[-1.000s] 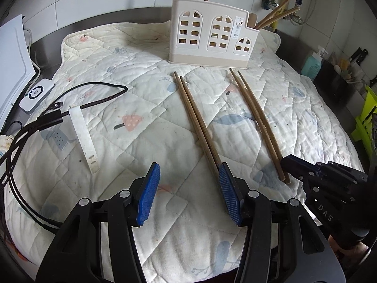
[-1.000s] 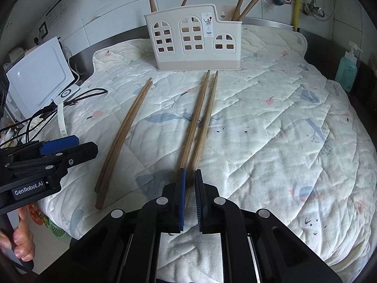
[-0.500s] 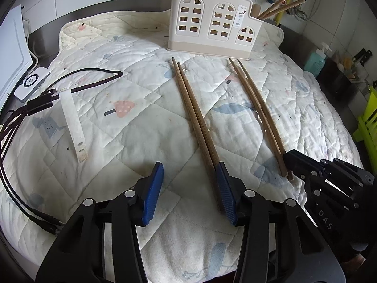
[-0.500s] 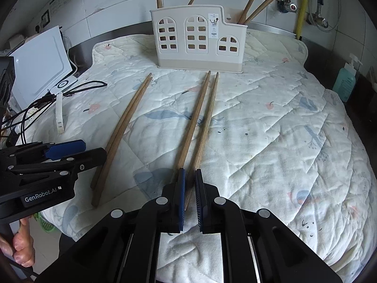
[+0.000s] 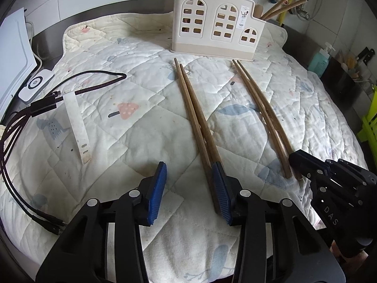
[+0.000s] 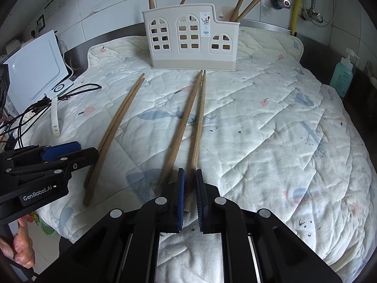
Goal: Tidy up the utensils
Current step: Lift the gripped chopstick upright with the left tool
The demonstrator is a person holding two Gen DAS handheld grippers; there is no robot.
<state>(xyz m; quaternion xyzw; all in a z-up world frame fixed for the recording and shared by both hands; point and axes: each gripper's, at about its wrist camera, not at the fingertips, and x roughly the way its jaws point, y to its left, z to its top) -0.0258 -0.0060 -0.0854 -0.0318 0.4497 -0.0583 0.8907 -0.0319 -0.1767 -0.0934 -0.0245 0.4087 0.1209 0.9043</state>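
Note:
Two pairs of long brown wooden chopsticks lie on a quilted mat. The left pair point(image 5: 198, 120) point(image 6: 113, 132) ends by my left gripper point(image 5: 188, 188), which is open, its right pad beside the thick ends. The right pair point(image 5: 264, 115) point(image 6: 188, 129) ends at my right gripper point(image 6: 189, 195); its jaws stand narrowly apart around the near end of one chopstick point(image 6: 196, 141), the other lying just left of the jaws. A cream utensil holder point(image 5: 214, 26) point(image 6: 190, 40) stands at the back with several chopsticks in it.
Black cables point(image 5: 47, 103) and a white strap point(image 5: 76, 122) lie on the mat's left side. A white device point(image 6: 35, 68) stands at the left edge. A soap bottle point(image 6: 342, 73) stands at the right. The quilted mat point(image 6: 271, 129) ends at the near edge.
Both grippers have moved forward over the mat to the near ends of the chopsticks. The left jaws have narrowed a little. The chopsticks have not moved.

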